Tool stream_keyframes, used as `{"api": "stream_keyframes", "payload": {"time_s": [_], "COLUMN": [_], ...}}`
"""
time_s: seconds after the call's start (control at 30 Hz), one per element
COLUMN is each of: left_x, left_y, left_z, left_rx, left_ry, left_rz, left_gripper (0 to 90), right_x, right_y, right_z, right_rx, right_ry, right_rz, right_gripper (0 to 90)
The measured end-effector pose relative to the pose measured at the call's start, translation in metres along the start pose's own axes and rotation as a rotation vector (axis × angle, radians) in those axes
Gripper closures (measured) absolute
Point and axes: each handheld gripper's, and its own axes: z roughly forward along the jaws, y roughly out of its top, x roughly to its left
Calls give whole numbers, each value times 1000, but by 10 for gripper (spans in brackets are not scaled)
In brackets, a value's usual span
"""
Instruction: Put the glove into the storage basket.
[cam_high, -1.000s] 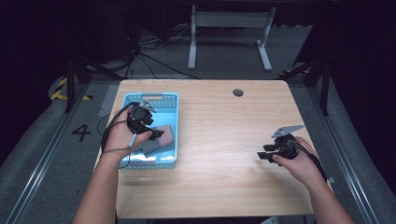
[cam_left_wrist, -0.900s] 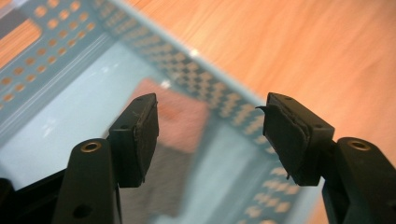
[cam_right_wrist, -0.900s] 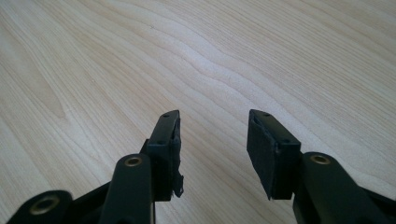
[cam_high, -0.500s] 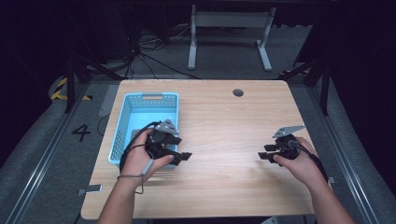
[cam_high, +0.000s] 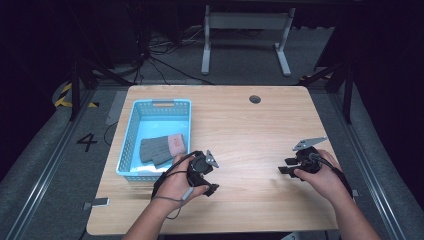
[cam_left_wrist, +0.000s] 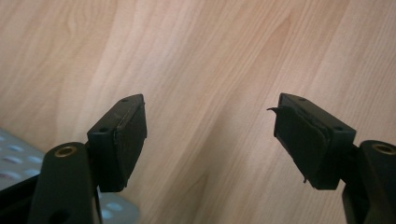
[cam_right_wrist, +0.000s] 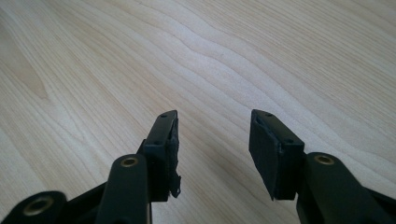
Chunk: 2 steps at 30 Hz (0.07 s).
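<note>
High view: left gripper (cam_high: 200, 175) off the blue basket (cam_high: 131, 145), low over bare bench (cam_high: 250, 130) just right of it. Grey glove with pink cuff (cam_high: 161, 149) lying flat inside the basket, probably dropped there for sorting. Right gripper (cam_high: 295, 166) parked well apart near the bench's right side, likely waiting.

Left gripper view: jaws wide apart, just been opening, nothing between them; wood grain beneath, basket corner at lower left, detail too small from above.

Right gripper view: jaws apart too, just been opening slightly, empty, plain wood ahead.
</note>
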Motion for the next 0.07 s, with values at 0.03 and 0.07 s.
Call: {"api": "stream_keyframes", "payload": {"time_s": [0.03,0.07], "left_x": [0,-2], "left_y": [0,0], "left_z": [1,1], "left_rx": [-7,-16], "left_ry": [-18,-22], "left_rz": [-6,-10], "left_gripper": [257,254], "right_x": [0,-1], "right_y": [0,0], "right_z": [0,1], "right_rx": [0,-1], "right_ry": [0,1], "right_rz": [0,0], "right_gripper": [535,532]}}
